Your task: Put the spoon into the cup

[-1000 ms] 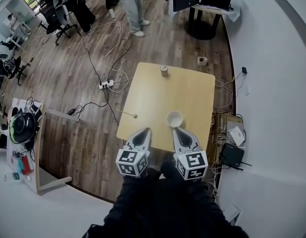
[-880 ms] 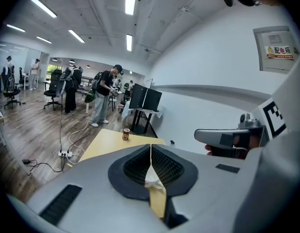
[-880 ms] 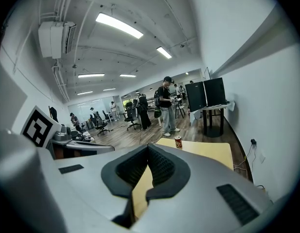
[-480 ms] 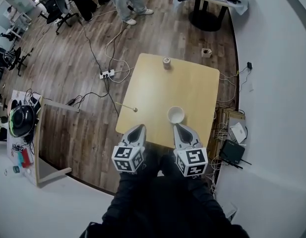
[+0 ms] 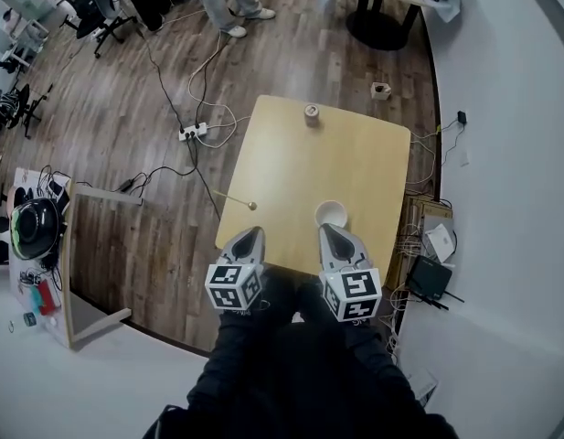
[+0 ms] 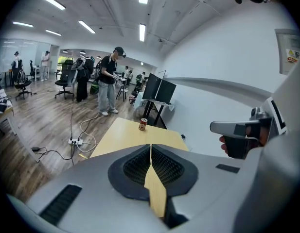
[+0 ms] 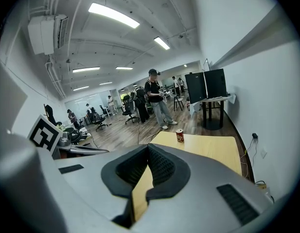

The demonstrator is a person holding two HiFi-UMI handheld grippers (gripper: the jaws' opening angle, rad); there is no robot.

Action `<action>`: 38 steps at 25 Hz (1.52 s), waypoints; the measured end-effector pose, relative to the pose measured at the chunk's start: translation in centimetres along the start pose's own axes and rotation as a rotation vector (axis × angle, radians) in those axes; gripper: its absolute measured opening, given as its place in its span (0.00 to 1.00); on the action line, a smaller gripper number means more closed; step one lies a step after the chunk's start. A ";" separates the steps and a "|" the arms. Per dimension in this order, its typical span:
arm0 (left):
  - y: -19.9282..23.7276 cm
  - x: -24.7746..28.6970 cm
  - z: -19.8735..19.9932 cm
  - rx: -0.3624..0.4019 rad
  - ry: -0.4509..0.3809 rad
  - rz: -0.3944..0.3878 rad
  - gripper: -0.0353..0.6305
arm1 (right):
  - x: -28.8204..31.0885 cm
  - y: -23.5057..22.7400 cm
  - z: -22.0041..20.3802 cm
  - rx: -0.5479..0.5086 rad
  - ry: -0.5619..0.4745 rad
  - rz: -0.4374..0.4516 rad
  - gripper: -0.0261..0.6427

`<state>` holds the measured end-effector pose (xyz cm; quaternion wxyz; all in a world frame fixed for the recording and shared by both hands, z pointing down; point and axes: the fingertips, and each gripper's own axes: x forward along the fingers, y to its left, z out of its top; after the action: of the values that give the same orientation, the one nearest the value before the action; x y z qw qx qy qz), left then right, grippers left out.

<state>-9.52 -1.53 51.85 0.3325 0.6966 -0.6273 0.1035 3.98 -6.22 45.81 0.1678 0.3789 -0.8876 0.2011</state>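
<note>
The thin spoon (image 5: 236, 200) lies at the left edge of the light wooden table (image 5: 291, 167), its bowl end pointing inward. A white cup (image 5: 330, 214) stands near the front right of the table. My left gripper (image 5: 251, 234) hovers at the table's near edge, just below the spoon's bowl, shut and empty. My right gripper (image 5: 325, 230) sits just in front of the cup, also shut with nothing in it. In the left gripper view the jaws (image 6: 150, 146) meet at the tips. The right gripper view shows its jaws (image 7: 148, 147) closed too. Neither gripper view shows the spoon or the cup.
A small can (image 5: 311, 114) stands at the table's far edge, and also shows as the can (image 6: 143, 124) and the can (image 7: 180, 136). Cables and a power strip (image 5: 193, 132) lie on the wood floor to the left. A wall runs along the right. People stand far back.
Both grippers have sunk a little and edged forward toward the table's near edge. Their jaws have stayed shut. Spoon, cup and can have not moved on the table.
</note>
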 end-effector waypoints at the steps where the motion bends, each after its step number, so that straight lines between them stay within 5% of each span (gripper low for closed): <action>1: 0.6 0.3 0.0 -0.005 0.008 0.000 0.11 | 0.6 0.0 0.1 0.001 0.006 -0.002 0.07; 20: 16.9 6.9 -4.2 -0.174 0.131 0.095 0.11 | 15.9 6.1 -3.8 -0.066 0.214 0.103 0.07; 38: 30.8 13.5 -8.4 -0.580 0.062 0.100 0.11 | 25.0 8.3 -7.5 -0.115 0.345 0.164 0.07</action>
<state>-33.65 -7.17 76.01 0.5311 0.5375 -0.6536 -0.0424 -17.50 -12.48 61.60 0.3220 0.2551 -0.8835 0.2250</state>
